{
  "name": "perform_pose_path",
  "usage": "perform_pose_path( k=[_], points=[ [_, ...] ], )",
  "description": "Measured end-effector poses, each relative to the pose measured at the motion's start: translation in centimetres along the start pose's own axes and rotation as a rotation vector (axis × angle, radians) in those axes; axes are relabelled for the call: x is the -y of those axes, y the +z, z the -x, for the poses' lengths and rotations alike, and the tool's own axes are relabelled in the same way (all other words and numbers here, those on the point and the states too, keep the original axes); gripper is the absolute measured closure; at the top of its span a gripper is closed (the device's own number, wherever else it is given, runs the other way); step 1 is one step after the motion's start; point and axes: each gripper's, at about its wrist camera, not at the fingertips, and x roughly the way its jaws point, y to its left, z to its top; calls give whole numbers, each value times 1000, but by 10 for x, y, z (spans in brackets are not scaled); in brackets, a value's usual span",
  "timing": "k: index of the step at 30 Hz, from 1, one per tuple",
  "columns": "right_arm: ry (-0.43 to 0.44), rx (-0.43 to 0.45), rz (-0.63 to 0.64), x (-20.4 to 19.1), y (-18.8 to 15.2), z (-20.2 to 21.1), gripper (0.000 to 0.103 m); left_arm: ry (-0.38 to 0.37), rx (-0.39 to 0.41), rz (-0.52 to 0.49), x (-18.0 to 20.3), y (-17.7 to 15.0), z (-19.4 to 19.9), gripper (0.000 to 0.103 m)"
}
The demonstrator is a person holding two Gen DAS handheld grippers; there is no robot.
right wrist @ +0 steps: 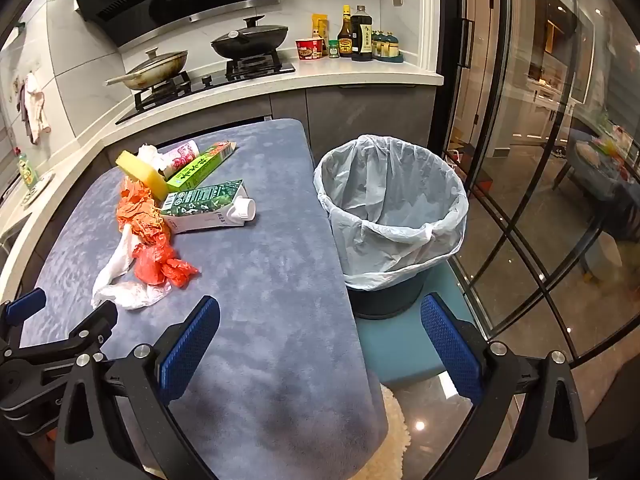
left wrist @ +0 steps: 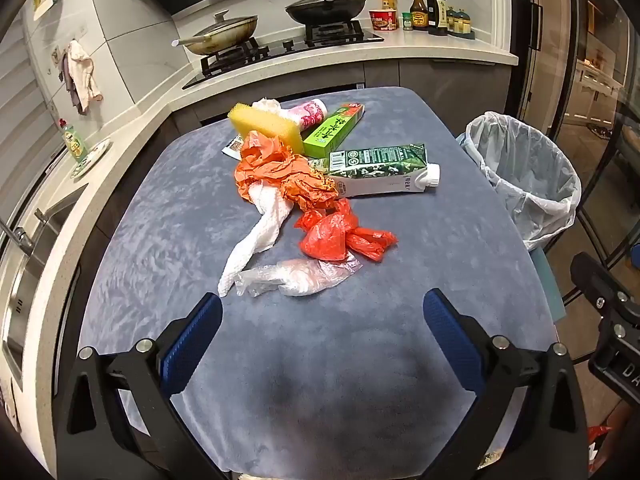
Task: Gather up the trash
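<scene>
Blue-padded left hand-held gripper [left wrist: 322, 320] spread wide, grasping nothing, above bare grey plush counter [left wrist: 168, 240]. Just ahead: clear plastic wrap [left wrist: 296, 278], white tissue [left wrist: 256, 240], red bag [left wrist: 340, 236], crumpled orange paper [left wrist: 280, 172]; farther, milk carton [left wrist: 380, 172], yellow sponge [left wrist: 266, 124]. Right hand-held gripper [right wrist: 320, 322] likewise released over counter edge; lined bin [right wrist: 392, 208] ahead-right, unobstructed.

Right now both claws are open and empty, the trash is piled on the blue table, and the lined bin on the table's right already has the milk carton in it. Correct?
Not quite: the bin holds only its liner. The right wrist view shows the milk carton still lying on the table with the pile. The left claw and the right claw are both open and empty.
</scene>
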Motion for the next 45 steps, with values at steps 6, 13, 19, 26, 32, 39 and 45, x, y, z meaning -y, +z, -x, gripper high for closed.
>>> perform_pose_path(
  k=[6,13,19,26,32,39,45],
  points=[
    [1,-3,4,-1,1,0,7,8,-1,6,-1,-1,2,7],
    [-3,-6,7,-2,3,-1,7,-1,-8,9,-4,2,-2,7],
    [-5,-7,9,-3,4,-1,7,-3,-9,7,-5,3,-2,7],
    [-7,-7,7,-3,4,-2,7,-3,-6,2,-4,3,-2,7],
    [-4,-5,9,-1,6,0,7,1,-6,2,-3,3,-2,7],
    [9,-7,19,-6,11,-11,7,11,-5,7,-2,6,-5,7],
    [9,-2,18,-3,10,-11,7,11,-4,9,-1,6,-6,7]
  ],
)
